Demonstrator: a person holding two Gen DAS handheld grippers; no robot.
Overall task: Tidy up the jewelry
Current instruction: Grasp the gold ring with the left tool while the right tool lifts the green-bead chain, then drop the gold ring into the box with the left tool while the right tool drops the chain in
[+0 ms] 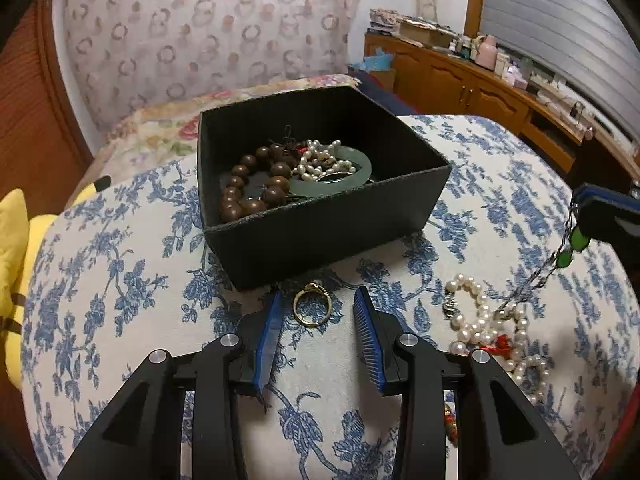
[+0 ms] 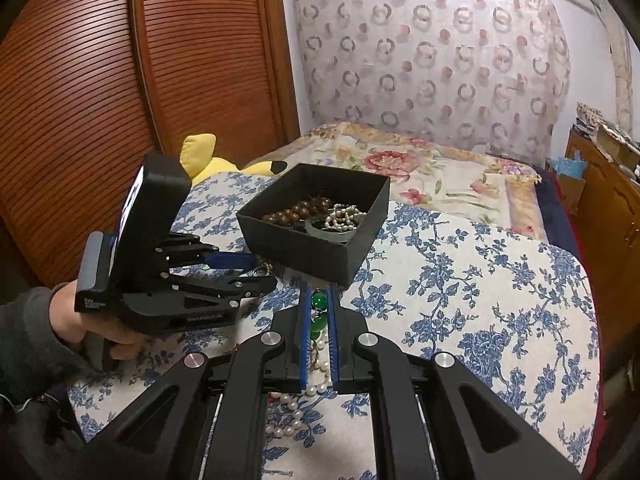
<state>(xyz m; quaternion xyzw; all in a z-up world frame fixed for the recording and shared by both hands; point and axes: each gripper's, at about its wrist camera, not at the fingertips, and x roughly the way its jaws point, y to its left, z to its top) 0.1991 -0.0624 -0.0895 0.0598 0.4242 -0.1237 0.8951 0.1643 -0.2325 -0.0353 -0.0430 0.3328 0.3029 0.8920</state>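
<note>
Dim, warm indoor light in both views, no single source visible; soft, weak shadows, one under the black box (image 1: 320,216) on the blue floral cloth (image 1: 120,280). Strong fisheye bend with black vignette at the corners, walls and furniture curve at the edges. Slightly soft and grainy overall, small highlights on the metal pivot pins (image 2: 270,337), no harsh glare.

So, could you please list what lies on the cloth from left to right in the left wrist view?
Yellow plush toy → gold ring between the left gripper fingers → white pearl strand → green-bead chain hanging from the right gripper.
</note>
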